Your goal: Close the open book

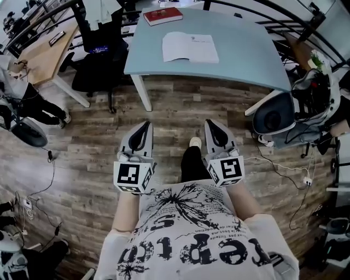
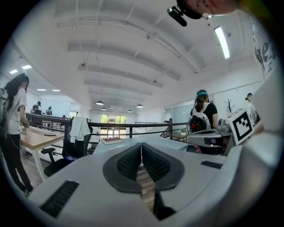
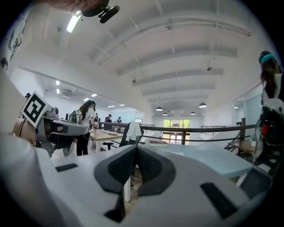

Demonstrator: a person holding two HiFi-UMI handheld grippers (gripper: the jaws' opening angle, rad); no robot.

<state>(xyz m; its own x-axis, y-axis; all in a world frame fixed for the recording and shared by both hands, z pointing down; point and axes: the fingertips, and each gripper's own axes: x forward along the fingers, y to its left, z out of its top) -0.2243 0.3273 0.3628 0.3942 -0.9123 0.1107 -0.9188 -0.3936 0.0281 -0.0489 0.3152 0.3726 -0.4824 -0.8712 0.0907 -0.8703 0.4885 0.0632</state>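
Note:
The open book (image 1: 190, 47) lies flat with its white pages up on the pale blue table (image 1: 246, 60), towards the far side. A closed red book (image 1: 162, 15) lies beyond it near the table's back edge. Both grippers hang over the wooden floor, well short of the table and close to my body. My left gripper (image 1: 145, 127) points towards the table with its jaws shut and nothing between them (image 2: 141, 145). My right gripper (image 1: 211, 124) is beside it, likewise shut and empty (image 3: 136, 147). The red book (image 2: 112, 140) shows far off in the left gripper view.
A black office chair (image 1: 101, 54) stands at the table's left corner, next to a wooden desk (image 1: 46, 49). A round chair with gear (image 1: 284, 112) sits at the right. Cables (image 1: 284, 169) trail over the floor. A railing (image 2: 133, 126) runs behind the table.

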